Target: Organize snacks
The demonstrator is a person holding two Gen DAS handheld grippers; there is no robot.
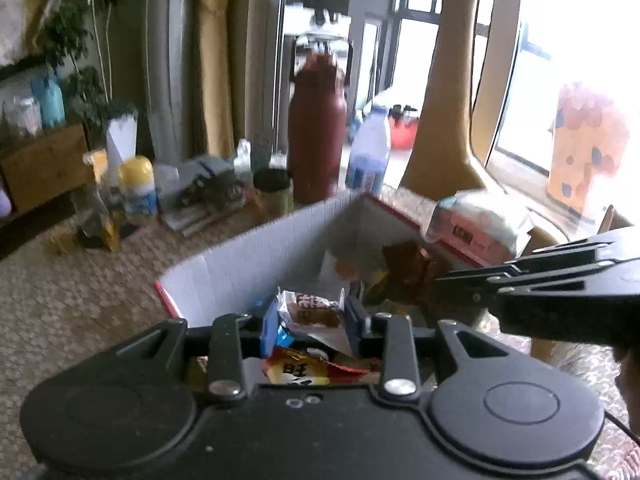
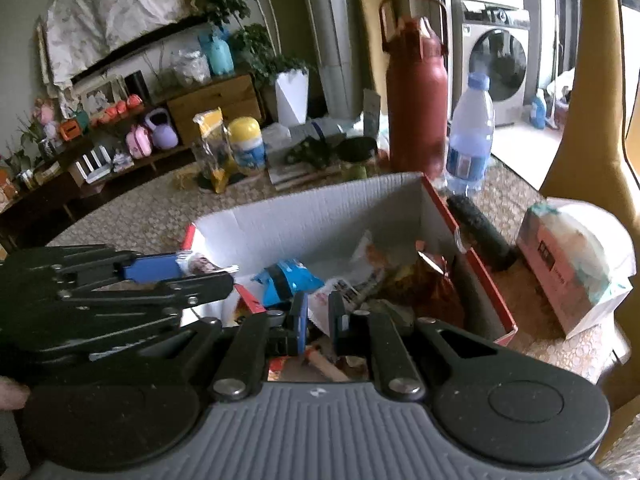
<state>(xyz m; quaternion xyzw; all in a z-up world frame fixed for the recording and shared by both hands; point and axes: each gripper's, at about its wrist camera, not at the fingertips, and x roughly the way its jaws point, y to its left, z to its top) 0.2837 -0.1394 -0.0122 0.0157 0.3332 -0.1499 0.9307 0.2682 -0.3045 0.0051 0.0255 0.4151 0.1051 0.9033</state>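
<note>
A red cardboard box (image 1: 256, 252) with a white inside stands on the table and holds several snack packets; it also shows in the right wrist view (image 2: 320, 208). My left gripper (image 1: 310, 316) hangs over the box's near end, shut on a white and brown snack packet (image 1: 310, 308). A red and yellow packet (image 1: 304, 368) lies below it. My right gripper (image 2: 318, 318) hangs over the box with a narrow gap between its fingers and nothing held. It shows from the side in the left wrist view (image 1: 444, 284). A blue packet (image 2: 286, 280) and a dark red packet (image 2: 428, 280) lie inside.
A dark red thermos (image 2: 416, 96), a water bottle (image 2: 470, 140) and a yellow-lidded jar (image 2: 248, 146) stand behind the box. A tissue pack (image 2: 572, 264) and a black cylinder (image 2: 480, 232) lie to its right. A yellow chair back (image 2: 588, 92) is at the right.
</note>
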